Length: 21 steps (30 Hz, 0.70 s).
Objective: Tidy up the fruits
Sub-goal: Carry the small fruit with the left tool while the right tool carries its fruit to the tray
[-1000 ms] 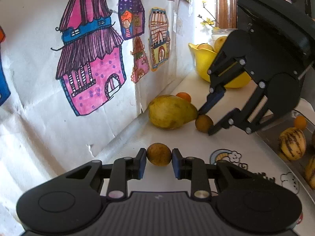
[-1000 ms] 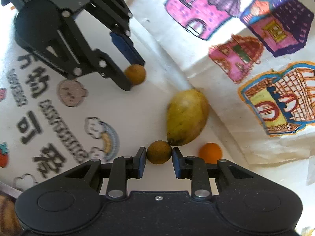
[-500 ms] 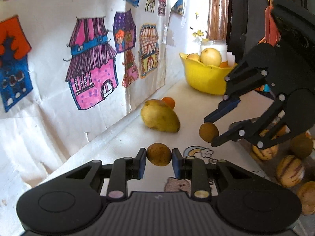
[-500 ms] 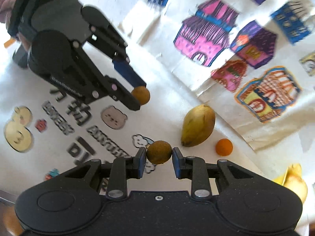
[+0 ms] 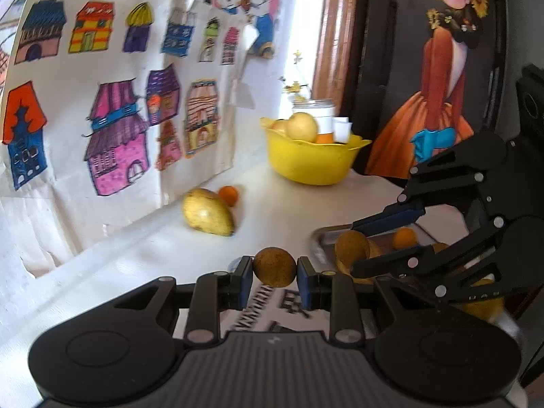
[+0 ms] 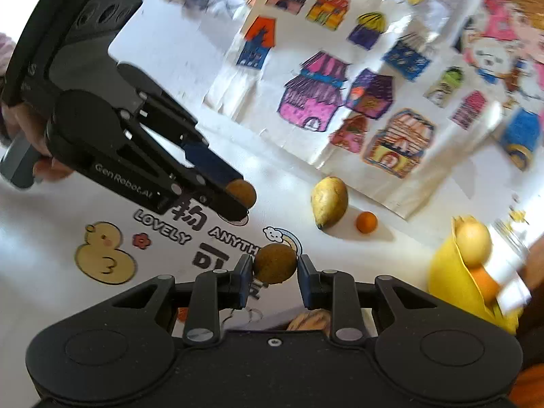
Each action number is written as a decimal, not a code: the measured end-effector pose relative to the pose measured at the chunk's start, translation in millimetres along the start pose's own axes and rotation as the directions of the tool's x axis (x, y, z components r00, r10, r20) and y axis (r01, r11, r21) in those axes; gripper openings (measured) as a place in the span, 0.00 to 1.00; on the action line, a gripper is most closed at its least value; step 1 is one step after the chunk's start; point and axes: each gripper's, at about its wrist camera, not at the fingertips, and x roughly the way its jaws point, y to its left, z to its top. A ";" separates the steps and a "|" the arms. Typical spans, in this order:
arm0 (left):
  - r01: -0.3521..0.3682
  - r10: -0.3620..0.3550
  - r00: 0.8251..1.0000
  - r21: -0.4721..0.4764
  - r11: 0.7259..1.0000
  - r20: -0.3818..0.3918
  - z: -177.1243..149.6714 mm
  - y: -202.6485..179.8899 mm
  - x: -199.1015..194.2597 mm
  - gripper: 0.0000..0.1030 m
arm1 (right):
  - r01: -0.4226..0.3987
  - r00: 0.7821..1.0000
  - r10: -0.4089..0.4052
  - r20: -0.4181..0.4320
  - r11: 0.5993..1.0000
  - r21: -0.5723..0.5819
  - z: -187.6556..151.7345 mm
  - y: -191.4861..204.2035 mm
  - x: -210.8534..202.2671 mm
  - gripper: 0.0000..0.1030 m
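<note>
**Two claws, two brown fruits held above the table**

The left claw (image 5: 274, 268) is clamped on a small round brown fruit (image 5: 274, 267), pinched between its blue pads and held up off the white table (image 5: 272, 204). The right claw (image 6: 274, 268) grips a second brown fruit (image 6: 274, 263) the same way; seen from the left wrist, that one hangs over the near edge of a metal tray (image 5: 321, 238) with more fruit in it. Back by the wall of house drawings lies a yellow mango (image 5: 208, 211), a small orange (image 5: 228, 195) touching its far side. Further along stands a yellow bowl (image 5: 312, 163) with fruit inside.
</note>
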 end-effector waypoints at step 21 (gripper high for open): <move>0.178 -0.178 0.981 -0.013 0.984 -0.081 -53.9 -90.2 -42.8 0.30 | 0.086 0.996 -0.086 -0.010 0.979 0.184 -77.9 66.3 -96.2 0.30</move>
